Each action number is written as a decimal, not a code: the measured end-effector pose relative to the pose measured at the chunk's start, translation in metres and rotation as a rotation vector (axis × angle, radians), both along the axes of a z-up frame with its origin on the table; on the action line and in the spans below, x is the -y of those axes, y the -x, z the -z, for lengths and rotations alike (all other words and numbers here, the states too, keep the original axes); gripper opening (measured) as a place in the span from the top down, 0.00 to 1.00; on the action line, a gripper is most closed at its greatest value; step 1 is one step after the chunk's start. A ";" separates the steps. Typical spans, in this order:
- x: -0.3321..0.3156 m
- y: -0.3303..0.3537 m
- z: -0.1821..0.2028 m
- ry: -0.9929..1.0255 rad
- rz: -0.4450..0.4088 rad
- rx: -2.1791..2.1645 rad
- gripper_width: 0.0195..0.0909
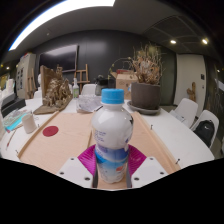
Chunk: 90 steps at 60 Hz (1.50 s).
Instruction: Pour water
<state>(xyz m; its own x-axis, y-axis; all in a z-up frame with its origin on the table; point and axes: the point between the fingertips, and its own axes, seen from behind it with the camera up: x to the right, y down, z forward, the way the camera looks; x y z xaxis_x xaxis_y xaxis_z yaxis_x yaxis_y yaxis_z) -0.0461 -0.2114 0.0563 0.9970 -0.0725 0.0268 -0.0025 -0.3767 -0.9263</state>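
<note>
A clear plastic water bottle (112, 135) with a blue cap and a blue-and-white label stands upright between my fingers. My gripper (112, 165) is shut on the bottle, both magenta pads (88, 160) pressing its lower body. The bottle's base is hidden between the fingers, so I cannot tell whether it rests on the wooden table (60, 145) or hangs above it. A white cup (29, 121) stands on the table to the left, beyond the fingers.
A dark red round coaster (50, 130) lies left of the bottle. A large potted plant (146, 85) stands beyond the bottle to the right. Decorative pieces (55, 90) crowd the far left of the table. White chairs (205, 125) line the right side.
</note>
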 end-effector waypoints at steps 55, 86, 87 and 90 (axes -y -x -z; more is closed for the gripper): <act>-0.163 0.278 -0.178 -0.104 -0.160 1.566 0.77; -0.186 0.331 -0.118 -0.029 -0.325 1.867 0.77; -0.185 0.330 -0.118 -0.026 -0.322 1.828 0.77; -0.181 0.324 -0.124 -0.018 -0.302 1.692 0.77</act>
